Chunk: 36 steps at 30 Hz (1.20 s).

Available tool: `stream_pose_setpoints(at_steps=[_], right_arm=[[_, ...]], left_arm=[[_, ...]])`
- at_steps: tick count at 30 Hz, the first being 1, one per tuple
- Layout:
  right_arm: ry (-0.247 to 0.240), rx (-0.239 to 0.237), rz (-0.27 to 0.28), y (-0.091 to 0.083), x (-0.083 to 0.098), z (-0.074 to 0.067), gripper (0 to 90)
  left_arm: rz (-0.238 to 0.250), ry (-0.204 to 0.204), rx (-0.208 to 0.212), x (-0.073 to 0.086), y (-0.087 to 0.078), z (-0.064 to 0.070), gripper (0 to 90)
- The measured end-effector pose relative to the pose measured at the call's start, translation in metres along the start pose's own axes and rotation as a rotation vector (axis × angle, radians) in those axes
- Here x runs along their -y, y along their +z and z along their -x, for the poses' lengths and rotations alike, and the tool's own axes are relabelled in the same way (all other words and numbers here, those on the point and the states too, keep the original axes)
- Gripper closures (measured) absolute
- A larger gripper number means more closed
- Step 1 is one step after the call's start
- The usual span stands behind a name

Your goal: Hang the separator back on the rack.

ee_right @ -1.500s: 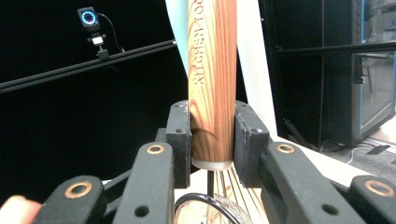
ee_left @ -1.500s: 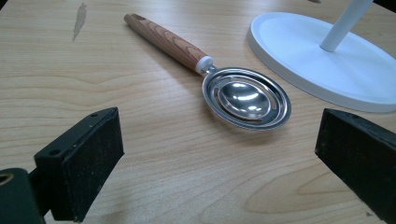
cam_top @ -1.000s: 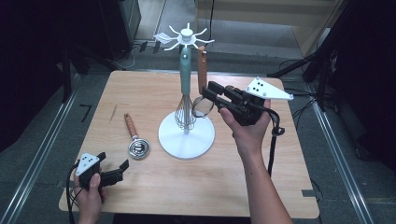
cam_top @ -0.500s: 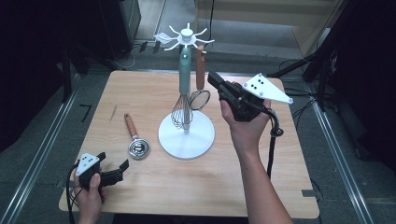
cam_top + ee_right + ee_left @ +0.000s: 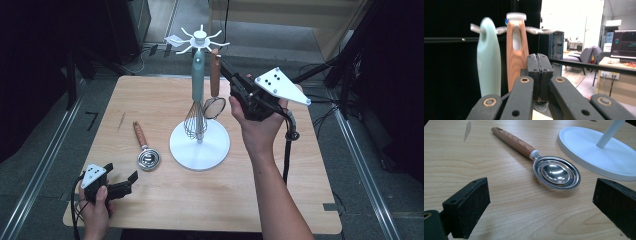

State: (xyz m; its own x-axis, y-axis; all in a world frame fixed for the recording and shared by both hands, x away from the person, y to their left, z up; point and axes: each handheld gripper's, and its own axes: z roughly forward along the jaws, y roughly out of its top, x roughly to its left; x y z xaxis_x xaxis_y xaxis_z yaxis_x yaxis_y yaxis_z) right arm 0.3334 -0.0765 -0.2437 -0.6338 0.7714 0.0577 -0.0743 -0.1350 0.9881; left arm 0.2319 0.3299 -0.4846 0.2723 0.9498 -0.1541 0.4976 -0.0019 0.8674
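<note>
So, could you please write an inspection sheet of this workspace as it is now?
Surface: wooden table, one dark mark near the left edge.
Job's things: white rack; whisk and wooden-handled strainer hang from its arms; wooden-handled spoon lies flat left of the base.
Clutter: nothing seen.
Grippers: right hand-held gripper shut, nothing between its jaws, beside the strainer handle; left hand-held gripper open, low over the table, facing the spoon.
Cables: one trails from the right gripper.
Surroundings: dark floor, metal rails, office with monitor behind.
</note>
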Motion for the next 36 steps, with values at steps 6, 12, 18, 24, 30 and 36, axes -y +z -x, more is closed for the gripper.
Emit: stream_pose_setpoints(at_steps=[6,12,18,24,30,36], right_arm=[[-0.008,-0.030,0.027,0.001,-0.014,-0.002,90.0],[-0.004,-0.055,0.046,-0.001,-0.021,-0.005,90.0],[-0.019,-0.091,0.045,-0.002,-0.022,-0.013,90.0],[-0.039,-0.119,0.034,-0.001,-0.021,-0.020,90.0],[-0.003,-0.091,-0.007,0.003,-0.017,-0.008,90.0],[0.039,-0.029,-0.010,0.009,-0.018,0.008,90.0]], left_arm=[[0.000,-0.001,0.000,0.000,0.000,0.000,1.2],[-0.004,0.006,0.000,0.000,0.000,0.000,1.3],[-0.002,0.007,0.001,0.000,0.000,0.001,1.3],[-0.004,0.008,0.001,0.000,0.000,0.000,1.3],[-0.008,0.008,0.002,0.000,-0.001,0.000,1.3],[-0.004,0.004,0.000,0.000,0.000,0.001,1.2]])
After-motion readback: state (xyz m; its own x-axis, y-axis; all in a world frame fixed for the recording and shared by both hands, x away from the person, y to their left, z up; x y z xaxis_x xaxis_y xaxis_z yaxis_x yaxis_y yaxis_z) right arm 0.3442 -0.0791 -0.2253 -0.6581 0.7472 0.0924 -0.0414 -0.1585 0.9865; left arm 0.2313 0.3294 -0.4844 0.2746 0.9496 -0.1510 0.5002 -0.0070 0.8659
